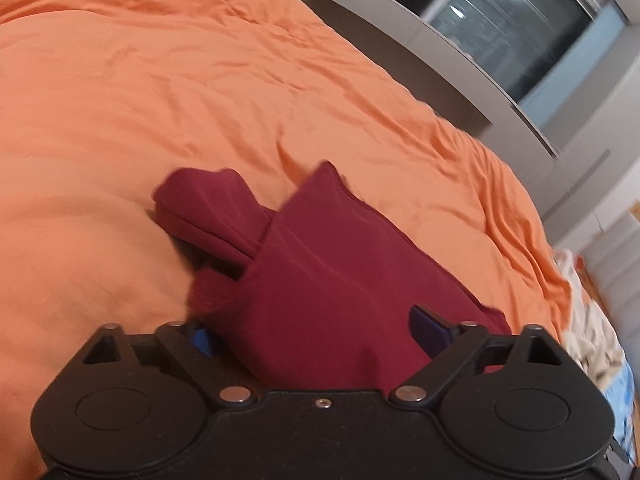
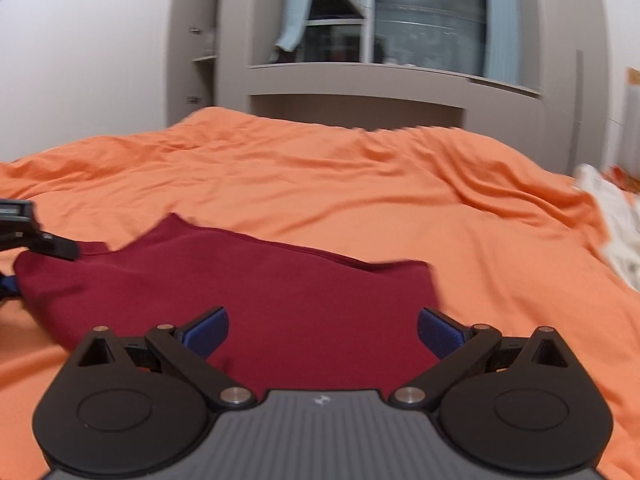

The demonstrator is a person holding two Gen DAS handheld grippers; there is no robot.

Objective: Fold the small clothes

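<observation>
A dark red garment (image 1: pixel 320 280) lies partly folded on the orange bed cover (image 1: pixel 160 100). In the left wrist view it bunches between my left gripper's (image 1: pixel 316 332) wide-apart blue pads, and a sleeve sticks out to the left. In the right wrist view the garment (image 2: pixel 260 288) lies flatter. My right gripper (image 2: pixel 322 332) is open just above its near edge, holding nothing. The left gripper shows at the garment's left edge (image 2: pixel 44 246).
The orange bed cover (image 2: pixel 360 184) is wrinkled and spreads far. A pale crumpled cloth (image 2: pixel 616 224) lies at the bed's right edge; it also shows in the left wrist view (image 1: pixel 592 340). A grey wall unit with a window (image 2: pixel 400 40) stands beyond the bed.
</observation>
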